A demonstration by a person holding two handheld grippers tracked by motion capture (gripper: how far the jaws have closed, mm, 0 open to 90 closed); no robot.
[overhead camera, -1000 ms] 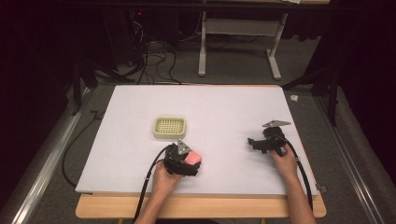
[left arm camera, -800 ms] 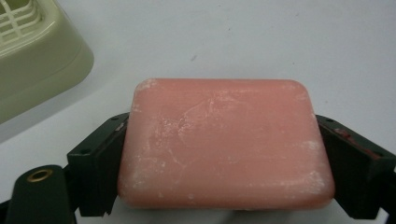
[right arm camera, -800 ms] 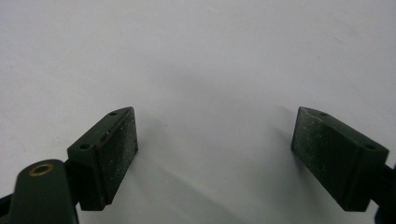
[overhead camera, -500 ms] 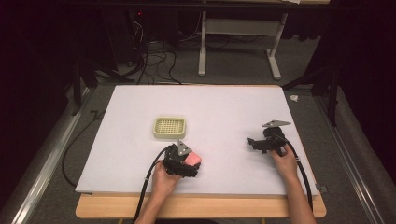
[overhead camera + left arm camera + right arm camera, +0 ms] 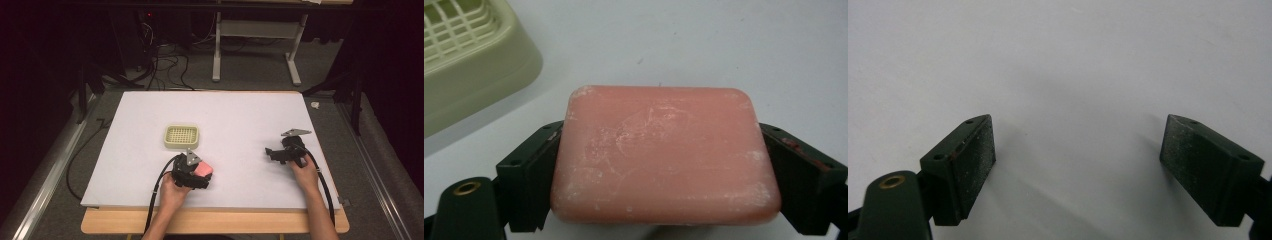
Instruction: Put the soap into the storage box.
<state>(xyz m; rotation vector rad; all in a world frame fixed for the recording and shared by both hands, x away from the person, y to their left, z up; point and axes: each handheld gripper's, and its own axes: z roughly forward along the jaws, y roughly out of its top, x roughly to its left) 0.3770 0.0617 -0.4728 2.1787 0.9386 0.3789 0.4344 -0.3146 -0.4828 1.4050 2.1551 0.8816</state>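
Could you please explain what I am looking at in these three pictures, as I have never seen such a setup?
A person sits at a table covered by a white board and holds a hand tool in each hand. The high view looks down from above. The other two pictures come from cameras riding on each tool. The left gripper is shut on a pink bar of soap, its jaws pressing both sides. The right gripper is open with nothing between its jaws. A pale slotted soap dish lies just beyond the soap.

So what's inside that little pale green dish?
The soap dish holds only its grid insert. Whatever lies beneath the grid is hidden. The pink soap sits outside it, between the left gripper's fingers.
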